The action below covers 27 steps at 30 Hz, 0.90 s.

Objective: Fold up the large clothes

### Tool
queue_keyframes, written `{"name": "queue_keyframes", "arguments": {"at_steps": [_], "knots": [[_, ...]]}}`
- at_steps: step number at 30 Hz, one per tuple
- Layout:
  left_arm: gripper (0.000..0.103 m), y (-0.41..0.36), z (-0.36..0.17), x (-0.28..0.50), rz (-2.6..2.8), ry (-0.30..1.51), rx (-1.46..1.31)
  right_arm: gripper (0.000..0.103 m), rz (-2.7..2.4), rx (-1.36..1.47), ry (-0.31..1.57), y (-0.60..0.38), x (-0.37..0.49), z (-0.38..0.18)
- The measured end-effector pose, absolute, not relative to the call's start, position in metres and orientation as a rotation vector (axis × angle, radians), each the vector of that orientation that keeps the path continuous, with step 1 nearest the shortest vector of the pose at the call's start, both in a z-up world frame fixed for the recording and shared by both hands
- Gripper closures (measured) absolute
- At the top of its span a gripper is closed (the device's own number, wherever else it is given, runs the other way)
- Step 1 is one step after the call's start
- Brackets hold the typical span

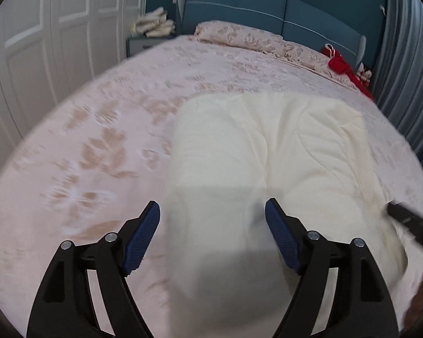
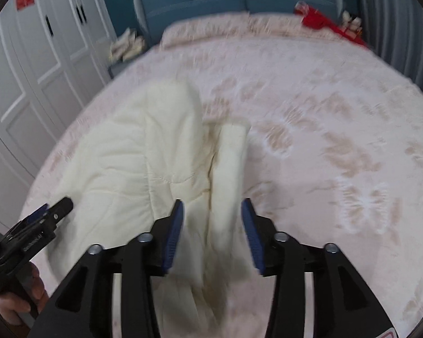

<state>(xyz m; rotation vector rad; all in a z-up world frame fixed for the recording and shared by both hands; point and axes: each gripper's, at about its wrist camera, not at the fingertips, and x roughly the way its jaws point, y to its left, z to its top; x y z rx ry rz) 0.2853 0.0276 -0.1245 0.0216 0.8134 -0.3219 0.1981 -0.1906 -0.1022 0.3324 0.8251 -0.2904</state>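
One cream quilted garment [image 1: 268,152], one pink bed [image 1: 98,140], two grippers: left gripper [image 1: 212,211], right gripper [image 2: 212,211]. One red item [image 1: 344,66], upper right.

Both the left gripper [image 1: 212,211] and right gripper [image 2: 212,208] are the same build: chunky black plastic linkage arms with slot cutouts, shiny silver pivot screws, and ribbed blue pads [image 1: 143,236] on the fingers, plus some tiny white lettering on the left one's body.
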Motion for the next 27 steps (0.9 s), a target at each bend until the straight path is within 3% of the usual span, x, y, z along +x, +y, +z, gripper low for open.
{"name": "queue_keyframes", "arguments": {"at_steps": [4, 6, 12, 14, 27], "knots": [[0.026, 0.044, -0.105, 0.247, -0.314, 0.813, 0.045, 0.052, -0.213, 0.313, 0.796, -0.176, 0.146, -0.081], [0.026, 0.051, -0.105, 0.226, -0.294, 0.831, 0.056, 0.058, -0.148, 0.326, 0.824, -0.162, 0.127, -0.085], [0.027, 0.048, -0.136, 0.207, -0.226, 0.928, 0.071, 0.099, -0.079, 0.294, 0.906, -0.137, 0.142, -0.113], [0.027, 0.044, -0.141, 0.21, -0.2, 0.936, 0.089, 0.103, -0.114, 0.248, 0.904, -0.138, 0.153, -0.116], [0.026, 0.022, -0.164, 0.246, -0.187, 1.007, 0.089, 0.103, -0.201, 0.21, 1.009, -0.164, 0.202, -0.154]]}}
